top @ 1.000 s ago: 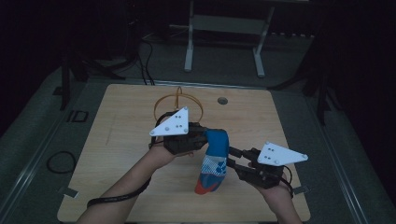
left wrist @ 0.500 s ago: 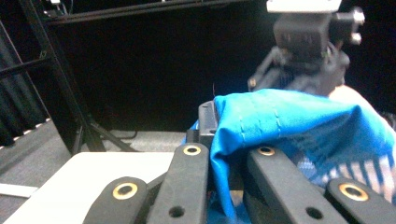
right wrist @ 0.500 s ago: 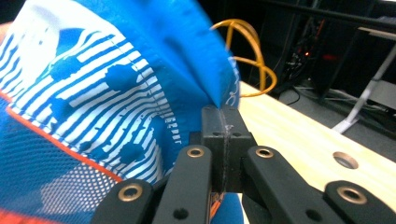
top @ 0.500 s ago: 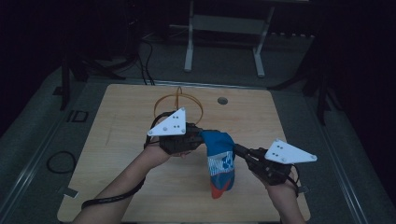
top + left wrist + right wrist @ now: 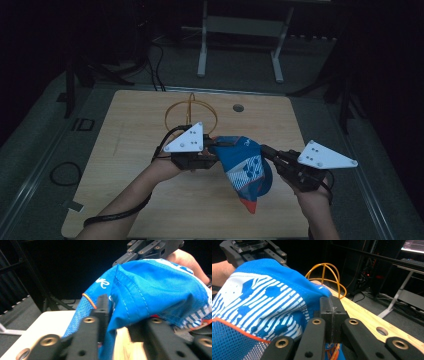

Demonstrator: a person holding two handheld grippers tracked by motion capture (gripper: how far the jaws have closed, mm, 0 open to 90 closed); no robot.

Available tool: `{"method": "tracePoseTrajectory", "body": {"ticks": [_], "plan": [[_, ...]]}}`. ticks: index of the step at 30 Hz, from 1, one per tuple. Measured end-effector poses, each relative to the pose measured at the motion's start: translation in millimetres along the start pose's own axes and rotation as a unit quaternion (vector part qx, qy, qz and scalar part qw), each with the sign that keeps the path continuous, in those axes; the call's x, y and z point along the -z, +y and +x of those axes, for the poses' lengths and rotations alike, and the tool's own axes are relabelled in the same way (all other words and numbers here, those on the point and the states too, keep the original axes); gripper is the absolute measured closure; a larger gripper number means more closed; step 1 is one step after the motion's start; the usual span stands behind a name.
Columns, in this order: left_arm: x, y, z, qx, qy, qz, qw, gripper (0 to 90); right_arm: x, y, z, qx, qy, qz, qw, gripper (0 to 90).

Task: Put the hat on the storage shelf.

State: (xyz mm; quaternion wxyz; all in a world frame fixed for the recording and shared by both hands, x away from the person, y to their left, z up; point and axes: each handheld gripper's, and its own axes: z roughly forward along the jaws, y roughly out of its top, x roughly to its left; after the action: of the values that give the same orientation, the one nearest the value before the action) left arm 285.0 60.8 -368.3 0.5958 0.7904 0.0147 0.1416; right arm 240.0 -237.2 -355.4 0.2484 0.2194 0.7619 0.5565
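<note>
Pale wood-grain table (image 5: 150, 200), orange wire dome (image 5: 191, 114), blue mesh cap (image 5: 246, 167).

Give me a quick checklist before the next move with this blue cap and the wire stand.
1. Right gripper shut on the blue cap: ok, jaws pinch the fabric.
2. Left gripper holding the cap: cannot tell; its jaws have just been opening, fabric lies between them.
3. Cap lifted off the table: ok, it hangs between both grippers.
4. Orange wire stand upright and free: ok, nothing on it.
5. Cap opening facing the stand: cannot tell.
</note>
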Motion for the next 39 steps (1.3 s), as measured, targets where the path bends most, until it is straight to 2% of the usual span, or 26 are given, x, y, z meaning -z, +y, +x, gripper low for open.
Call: {"method": "tracePoseTrajectory", "body": {"ticks": [3,6,9,15,19,22,25,26,29,32,33,36,38,39], "plan": [[4.4,0.6,-2.7,-0.004,0.006,0.007,0.9999,69.8,-1.6,3.6,-0.8,0.002,0.001,-0.001,1.0,90.0],[11.4,-1.6,-5.4,-0.002,0.017,0.016,0.9997,60.1,-1.9,6.7,-1.3,0.005,-0.001,-0.003,1.0,90.0],[19.2,-6.1,-5.6,0.006,0.03,0.022,0.9993,54.1,-2.0,8.6,-2.7,0.003,0.0,-0.005,1.0,90.0],[36.9,-17.7,-5.4,0.014,0.058,0.035,0.9976,51.6,-0.9,13.8,-5.8,0.002,-0.005,-0.012,0.9999,90.0],[49.0,-25.2,-5.9,0.027,0.069,0.039,0.9965,51.3,-1.6,19.0,-9.5,-0.001,-0.007,-0.017,0.9998,90.0],[57.9,-32.6,-8.1,0.034,0.089,0.042,0.9946,47.0,-3.5,25.7,-12.9,-0.001,-0.011,-0.023,0.9997,90.0],[68.9,-41.8,-10.2,0.05,0.11,0.041,0.9918,40.1,-6.6,35.2,-17.0,0.0,-0.017,-0.029,0.9994,90.0],[72.6,-45.6,-10.9,0.056,0.119,0.039,0.9906,40.0,-7.9,38.9,-18.5,0.001,-0.017,-0.031,0.9994,90.0],[83.0,-58.6,-12.4,0.073,0.144,0.042,0.986,32.1,-14.2,52.0,-22.1,0.006,-0.021,-0.037,0.9991,90.0],[92.9,-73.9,-14.8,0.09,0.177,0.035,0.9795,31.0,-22.9,62.2,-24.8,0.011,-0.024,-0.034,0.9991,90.0],[97.0,-81.1,-16.7,0.093,0.192,0.035,0.9763,28.9,-26.2,65.6,-25.6,0.015,-0.025,-0.032,0.9991,90.0],[104.7,-98.8,-21.2,0.111,0.213,0.039,0.9698,24.7,-35.9,75.2,-27.8,0.018,-0.027,-0.031,0.999,90.0],[110.0,-111.9,-24.7,0.123,0.233,0.042,0.9638,17.2,-42.8,80.9,-29.7,0.018,-0.027,-0.032,0.999,90.0],[113.0,-118.9,-26.4,0.131,0.235,0.037,0.9623,15.7,-46.5,83.5,-30.7,0.015,-0.027,-0.032,0.999,90.0]]}}
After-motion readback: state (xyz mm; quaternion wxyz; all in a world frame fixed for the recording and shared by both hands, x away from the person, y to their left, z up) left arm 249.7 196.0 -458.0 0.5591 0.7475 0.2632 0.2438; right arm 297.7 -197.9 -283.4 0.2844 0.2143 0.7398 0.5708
